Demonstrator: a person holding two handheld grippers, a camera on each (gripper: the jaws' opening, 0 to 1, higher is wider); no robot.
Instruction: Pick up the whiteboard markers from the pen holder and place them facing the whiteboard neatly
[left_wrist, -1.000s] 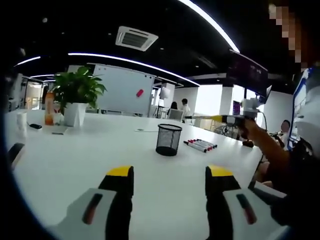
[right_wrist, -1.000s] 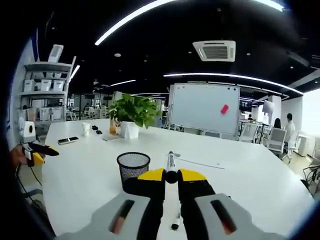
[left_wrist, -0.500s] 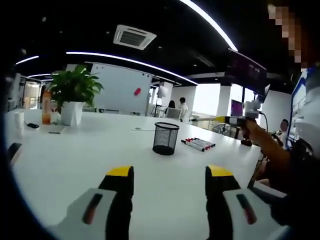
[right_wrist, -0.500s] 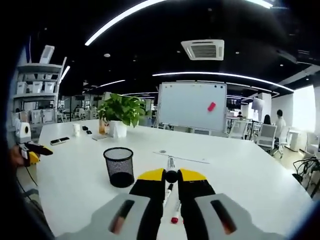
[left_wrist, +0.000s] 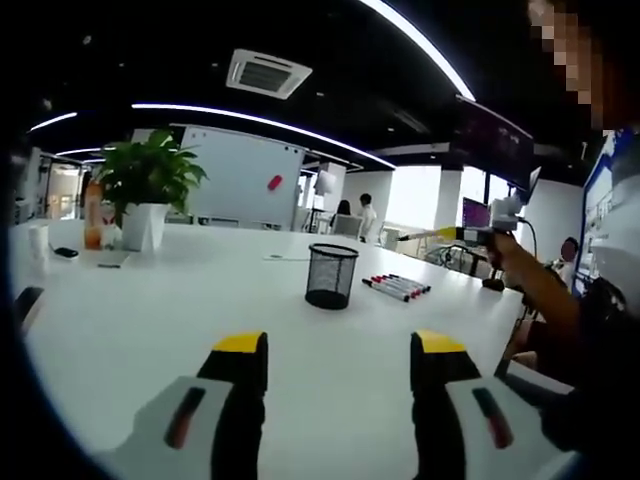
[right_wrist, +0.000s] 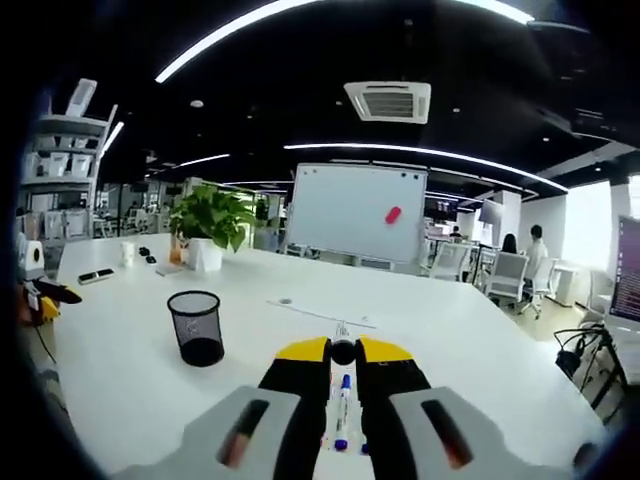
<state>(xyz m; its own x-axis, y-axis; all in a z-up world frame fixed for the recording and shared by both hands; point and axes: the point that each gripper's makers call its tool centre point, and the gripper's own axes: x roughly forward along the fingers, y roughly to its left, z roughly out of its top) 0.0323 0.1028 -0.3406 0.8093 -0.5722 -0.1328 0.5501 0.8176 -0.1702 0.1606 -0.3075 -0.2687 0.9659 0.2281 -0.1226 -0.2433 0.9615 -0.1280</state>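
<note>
A black mesh pen holder (left_wrist: 331, 276) (right_wrist: 197, 327) stands on the white table (left_wrist: 150, 320). Several whiteboard markers (left_wrist: 398, 288) lie side by side to its right, pointing toward the far whiteboard (left_wrist: 245, 185) (right_wrist: 357, 212). My right gripper (right_wrist: 343, 350) is shut on a marker (right_wrist: 343, 332) that sticks forward between the yellow tips. It hangs above the laid markers (right_wrist: 342, 410). In the left gripper view the right gripper (left_wrist: 445, 235) is held up in a person's hand. My left gripper (left_wrist: 340, 345) is open and holds nothing, low over the table's near side.
A potted plant (left_wrist: 150, 190) (right_wrist: 205, 220), a bottle (left_wrist: 93, 218), a phone (left_wrist: 66, 252) and a paper sheet (right_wrist: 320, 310) sit on the table. Chairs and people are beyond the far end. The left gripper (right_wrist: 45, 295) shows at the left table edge.
The right gripper view has swung right with the marker still held, so the holder now sits further left and the laid markers lie under the jaws. The left gripper has barely moved.
</note>
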